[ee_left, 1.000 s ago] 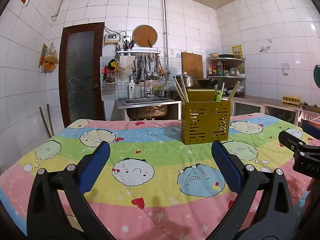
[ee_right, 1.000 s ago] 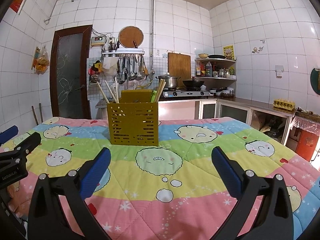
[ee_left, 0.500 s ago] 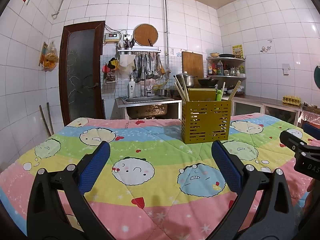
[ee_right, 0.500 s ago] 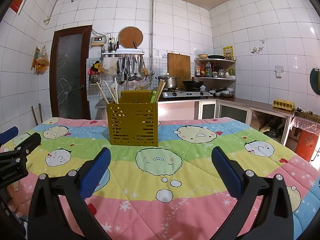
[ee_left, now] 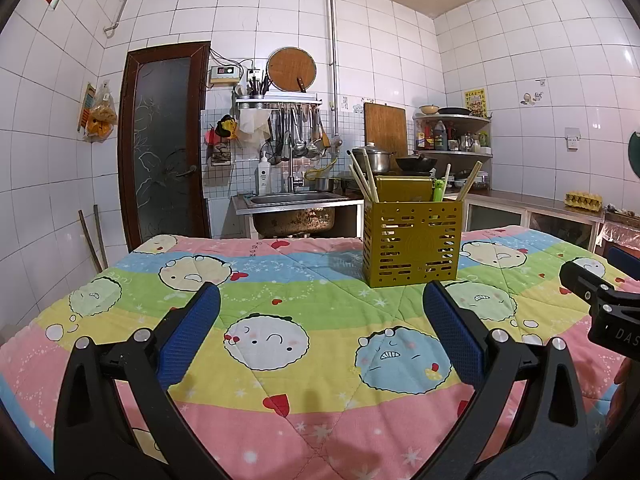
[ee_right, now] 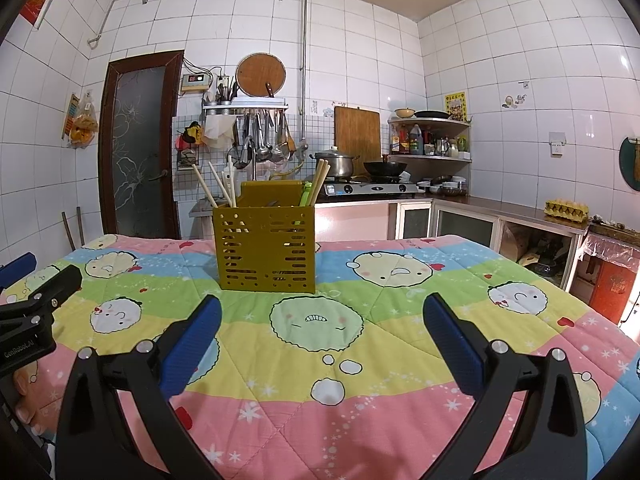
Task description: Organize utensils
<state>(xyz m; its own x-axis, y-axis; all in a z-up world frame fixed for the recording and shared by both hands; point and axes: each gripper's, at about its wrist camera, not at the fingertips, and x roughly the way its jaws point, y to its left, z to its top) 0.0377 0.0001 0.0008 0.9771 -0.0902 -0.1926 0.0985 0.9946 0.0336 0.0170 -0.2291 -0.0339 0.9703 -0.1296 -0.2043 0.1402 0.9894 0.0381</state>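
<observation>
The left gripper (ee_left: 320, 332) hovers low over the quilted cartoon tablecloth (ee_left: 280, 280), blue pads spread wide with nothing between them. The right gripper (ee_right: 322, 334) is likewise wide open and empty, level above the same cloth. Each camera catches the other tool at its edge: the left wrist view shows the right gripper's black tip at far right, the right wrist view shows the left one at far left with fingertips (ee_right: 24, 408) of a hand beneath it. The yellow slotted utensil holder (ee_left: 412, 244) stands upright on the cloth ahead, holding chopsticks (ee_right: 208, 190) and a green utensil (ee_left: 439, 190). Only the left view shows the sink (ee_left: 296, 200); only the right view shows the gas stove (ee_right: 370, 189).
</observation>
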